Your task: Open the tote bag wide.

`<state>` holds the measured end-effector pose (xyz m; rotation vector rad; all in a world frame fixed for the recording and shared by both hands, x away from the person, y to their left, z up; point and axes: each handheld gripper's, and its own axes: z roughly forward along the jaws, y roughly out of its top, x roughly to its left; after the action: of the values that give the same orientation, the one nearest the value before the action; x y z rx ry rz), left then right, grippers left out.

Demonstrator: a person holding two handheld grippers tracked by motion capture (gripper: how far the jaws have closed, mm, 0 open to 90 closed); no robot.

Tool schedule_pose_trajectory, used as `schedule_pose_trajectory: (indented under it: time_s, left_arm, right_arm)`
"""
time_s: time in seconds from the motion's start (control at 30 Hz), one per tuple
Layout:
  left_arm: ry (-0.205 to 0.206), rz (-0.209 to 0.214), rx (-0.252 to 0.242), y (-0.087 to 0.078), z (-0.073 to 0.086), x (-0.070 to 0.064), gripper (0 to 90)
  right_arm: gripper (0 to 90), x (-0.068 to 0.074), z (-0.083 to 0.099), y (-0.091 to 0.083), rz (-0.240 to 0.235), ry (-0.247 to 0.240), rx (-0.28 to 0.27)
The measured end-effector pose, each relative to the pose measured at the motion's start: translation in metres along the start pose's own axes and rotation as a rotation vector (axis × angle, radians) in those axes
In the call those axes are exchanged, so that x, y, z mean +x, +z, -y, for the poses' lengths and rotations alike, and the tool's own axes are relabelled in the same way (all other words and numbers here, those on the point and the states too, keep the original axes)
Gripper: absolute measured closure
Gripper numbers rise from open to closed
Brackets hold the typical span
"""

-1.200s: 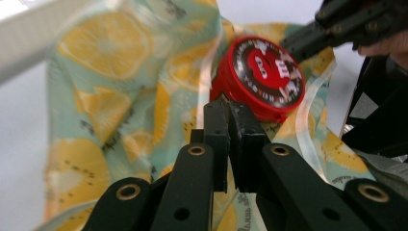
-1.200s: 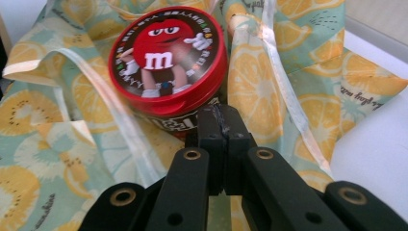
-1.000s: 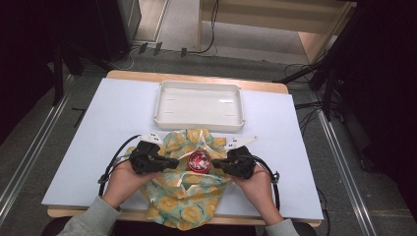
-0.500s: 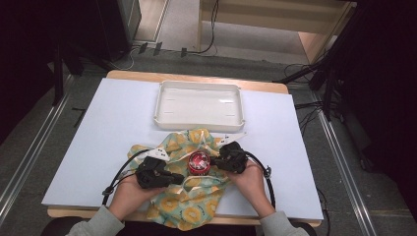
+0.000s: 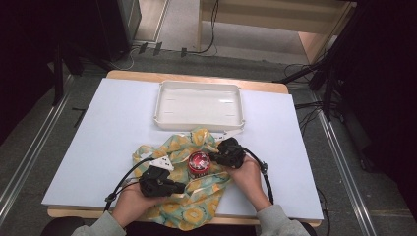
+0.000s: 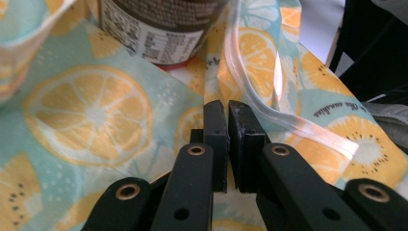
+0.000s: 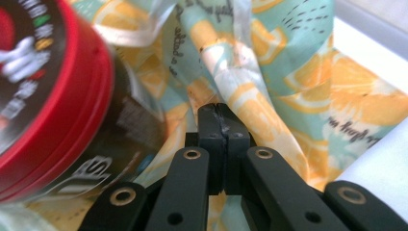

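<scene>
Cloth, teal-and-yellow, printed with citrus slices: spread crumpled on white tabletop, near edge, just in front of white rectangular plastic tray.

Jar, dark, round, red-lidded: upright on middle of cloth; printed label visible in left gripper view; lid and dark side visible in right gripper view.

Left gripper, black, two-jaw: held low over cloth, in front and to left of jar; jaws nearly together, thin gap between them in left gripper view; whether any cloth is pinched cannot be told. Pale translucent strip along cloth hem, just beside jaw tips.

Right gripper, black, two-jaw: just right of jar, jaws pointing toward it; jaws pressed fully together in right gripper view, tips against a raised fold of cloth; fold caught or merely touched, cannot tell.
</scene>
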<state>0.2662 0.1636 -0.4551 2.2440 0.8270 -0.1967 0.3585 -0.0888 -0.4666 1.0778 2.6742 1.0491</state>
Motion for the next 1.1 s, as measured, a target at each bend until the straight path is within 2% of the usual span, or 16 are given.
schedule_pose_trajectory:
  time_s: [0.3, 0.57, 0.67, 0.77, 0.9, 0.93, 1.0, 1.1]
  left_arm:
    - [0.019, 0.0, 0.018, 0.002, 0.006, -0.006, 86.9]
    - [0.041, 0.037, 0.051, 0.008, 0.012, -0.016, 87.0]
    - [0.046, 0.052, 0.068, 0.011, 0.015, -0.02, 87.0]
    - [0.058, 0.062, 0.074, 0.013, 0.017, -0.024, 87.1]
    - [0.058, 0.07, 0.074, 0.013, 0.019, -0.026, 87.2]
    - [0.072, 0.072, 0.077, 0.013, 0.019, -0.026, 87.1]
    - [0.064, 0.067, 0.076, 0.012, 0.02, -0.027, 86.7]
    - [0.058, 0.066, 0.057, 0.008, 0.019, -0.026, 84.9]
  right_arm:
    - [90.0, -0.01, -0.01, 0.004, 0.038, 0.001, 0.002]
    - [90.0, -0.02, -0.017, 0.01, 0.056, 0.011, -0.022]
    - [90.0, -0.023, -0.021, 0.011, 0.085, 0.008, -0.019]
    - [90.0, -0.029, -0.023, 0.014, 0.068, 0.017, -0.035]
    - [90.0, -0.032, -0.025, 0.015, 0.08, 0.029, -0.044]
    - [90.0, -0.032, -0.025, 0.015, 0.09, 0.033, -0.045]
    - [90.0, -0.035, -0.025, 0.016, 0.109, 0.038, -0.056]
    - [90.0, -0.032, -0.026, 0.015, 0.105, 0.042, -0.05]
